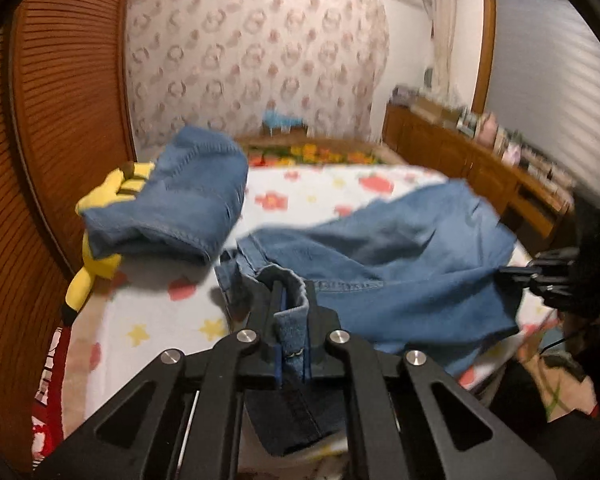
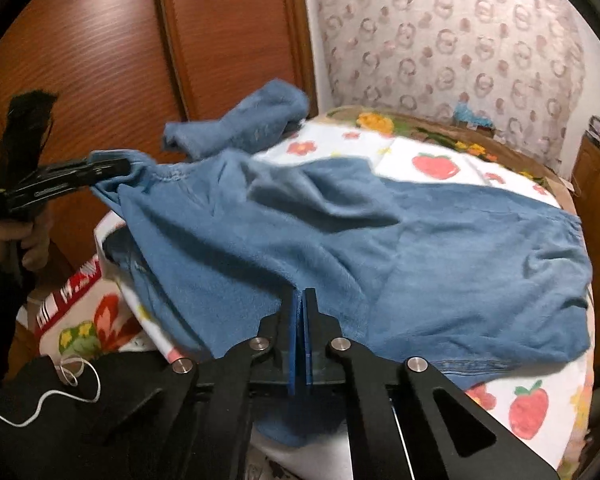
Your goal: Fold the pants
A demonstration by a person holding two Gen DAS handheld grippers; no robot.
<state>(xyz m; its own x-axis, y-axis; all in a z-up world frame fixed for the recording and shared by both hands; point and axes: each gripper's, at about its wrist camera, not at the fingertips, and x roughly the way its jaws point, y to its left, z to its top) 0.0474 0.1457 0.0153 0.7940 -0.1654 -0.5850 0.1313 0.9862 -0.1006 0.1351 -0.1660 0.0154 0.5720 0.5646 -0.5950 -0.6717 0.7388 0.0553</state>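
Blue denim pants [image 1: 400, 256] lie spread over a bed, lifted at the near edge. My left gripper [image 1: 292, 292] is shut on the pants' waistband, and a fold of denim sticks up between its pads. In the right wrist view the same left gripper [image 2: 120, 168] pinches the pants' [image 2: 420, 248] left corner, raised off the bed. My right gripper [image 2: 302, 294] is shut on the near edge of the denim; it also shows at the cloth's right side as the right gripper [image 1: 508, 272]. One pant leg [image 1: 188, 196] is bunched at the far left.
The bed's flowered sheet [image 1: 312, 192] lies under the pants. A yellow plush toy [image 1: 100, 200] sits beneath the bunched leg beside brown louvered doors [image 1: 60, 100]. A low wooden cabinet [image 1: 460, 152] with clutter runs along the right. A hand [image 2: 12, 240] holds the left gripper's handle.
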